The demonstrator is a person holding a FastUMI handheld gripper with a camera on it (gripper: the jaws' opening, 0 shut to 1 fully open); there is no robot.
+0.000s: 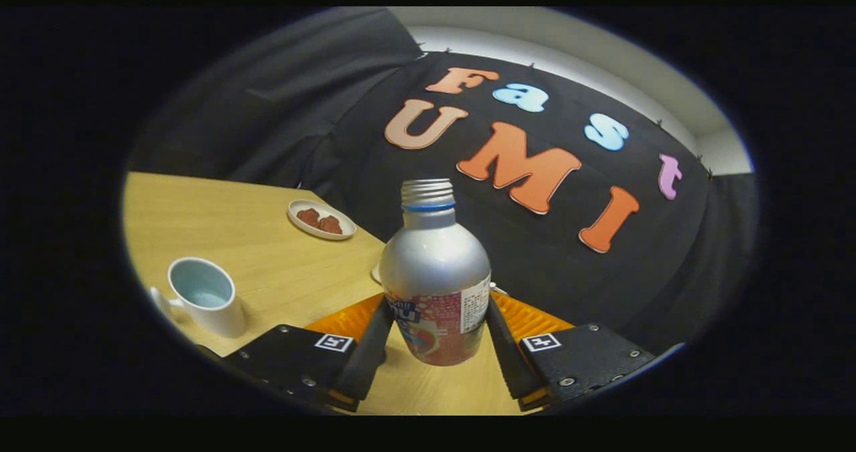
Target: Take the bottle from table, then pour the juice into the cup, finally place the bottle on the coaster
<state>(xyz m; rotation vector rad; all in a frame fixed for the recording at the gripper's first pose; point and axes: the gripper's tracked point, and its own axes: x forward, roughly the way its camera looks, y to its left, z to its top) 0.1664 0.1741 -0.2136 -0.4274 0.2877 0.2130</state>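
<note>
Light wooden table [267, 251] fills the space under the gripper, with black cloth hanging behind it as the wall. On the table, off to one side of the fingers, sits a white cup with a pale blue inside [204, 296]. It stands upright with its mouth open, ready for juice. Farther back lies a small white dish with two brown lumps on it [321, 219], well apart from the cup.

The gripper [435, 355] pinches a silver metal bottle with a colourful label [435, 278]. Both fingers press on the label part, low on the fat body, likely because that is the widest, steadiest place to hold. The bottle looks lifted off the table and stands upright, so nothing spills yet. Its cap is off, showing the threaded neck with a blue ring. It still needs to go over to the cup and tip
</note>
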